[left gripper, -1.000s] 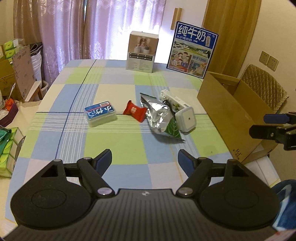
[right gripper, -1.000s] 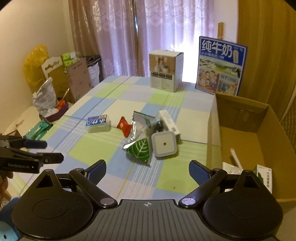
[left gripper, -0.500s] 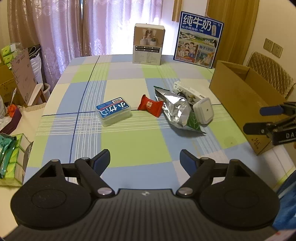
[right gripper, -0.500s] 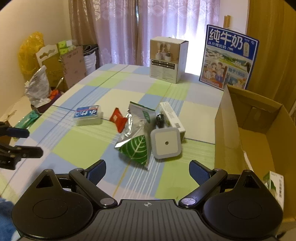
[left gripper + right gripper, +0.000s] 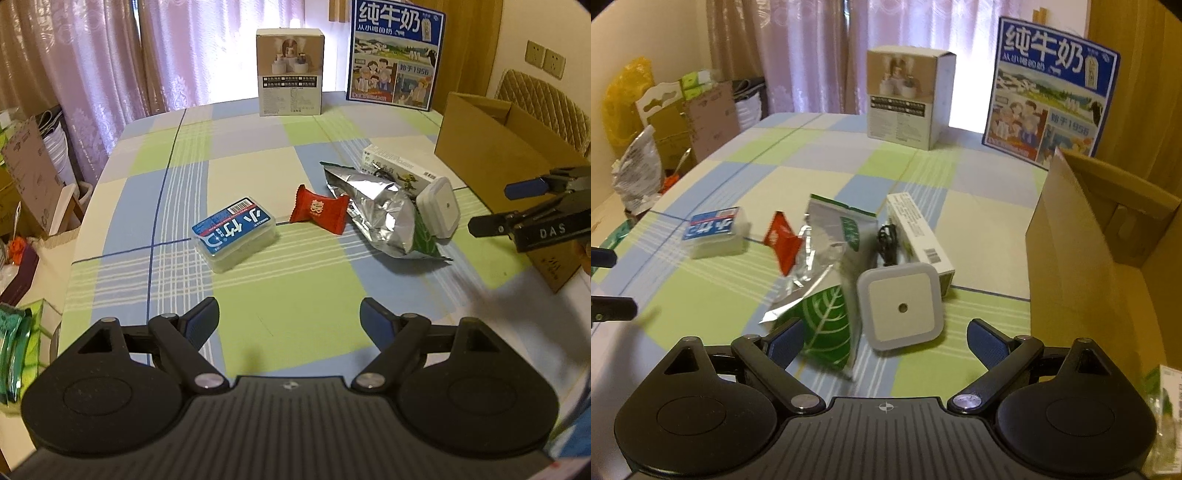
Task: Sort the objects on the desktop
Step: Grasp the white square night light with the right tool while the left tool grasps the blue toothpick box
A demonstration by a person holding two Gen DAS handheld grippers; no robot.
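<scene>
While my left gripper [image 5: 288,314] hangs over bare tablecloth [image 5: 295,295], its jaws wide and just opened further with nothing between them, my right gripper [image 5: 885,338] gapes wide and empty just short of the white square plug [image 5: 899,306], which leans on the foil bag [image 5: 827,280] beside the cardboard box [image 5: 1071,251].
</scene>
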